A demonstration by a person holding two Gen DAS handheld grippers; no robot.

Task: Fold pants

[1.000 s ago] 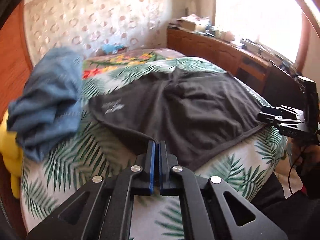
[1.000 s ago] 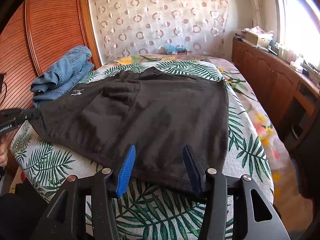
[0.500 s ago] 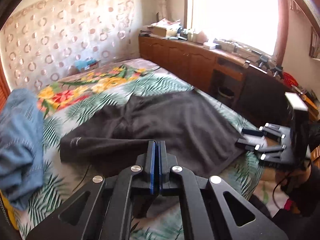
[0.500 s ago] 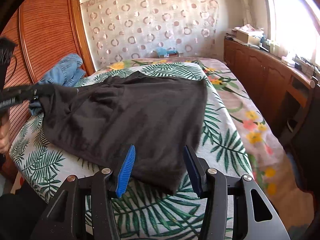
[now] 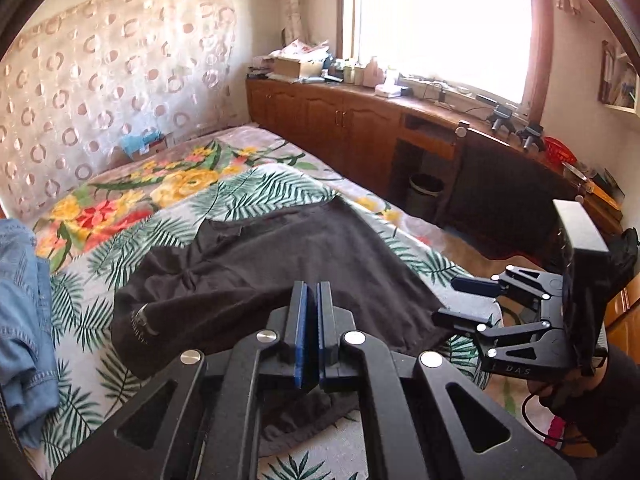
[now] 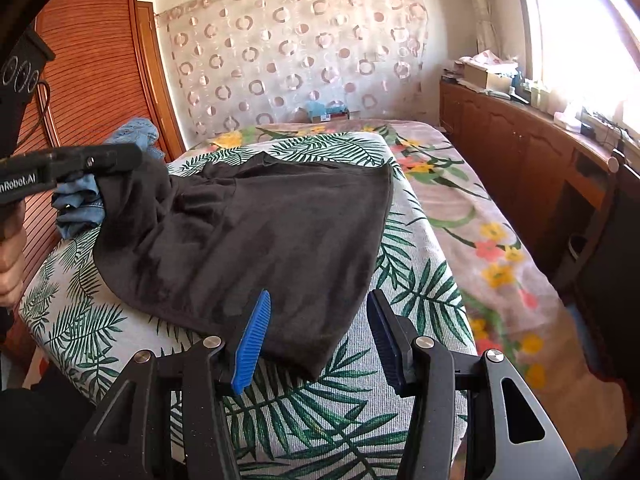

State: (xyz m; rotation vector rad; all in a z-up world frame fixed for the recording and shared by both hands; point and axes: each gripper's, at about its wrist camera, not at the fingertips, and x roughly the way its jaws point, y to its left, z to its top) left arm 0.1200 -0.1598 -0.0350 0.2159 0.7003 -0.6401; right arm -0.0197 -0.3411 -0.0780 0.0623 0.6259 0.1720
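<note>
A: How far along is the fold?

B: Barely begun, I'd say. The black pants point(image 6: 260, 236) lie on the bed point(image 6: 420, 280), over its palm-leaf cover, mostly one flat dark sheet. Only the corner on the side of the blue jeans point(image 6: 80, 200) is off the bed, raised in the left tool point(image 6: 120, 160). No finished crease shows yet.

A: So that tool has hold of it?

B: Yes. From its own camera the left tool point(image 5: 312, 336) has its blue pads pressed together, with dark cloth bunched under and behind them; the right wrist view shows the fabric hanging from its tip.

A: And the other one?

B: The right tool point(image 6: 316, 336) stands half open, hovering over the near hem, nothing between its pads. In the left view it sits just beside the cloth's edge point(image 5: 468, 300), not touching as far as I can tell.

A: Which way do the pants run?

B: Hard to be sure; legs and waist don't separate clearly. The long axis seems to run away from the near bed edge towards the curtained wall, the seam puckered at the far end.

A: What's left?

B: Probably carrying the lifted side across, then folding again.
</note>
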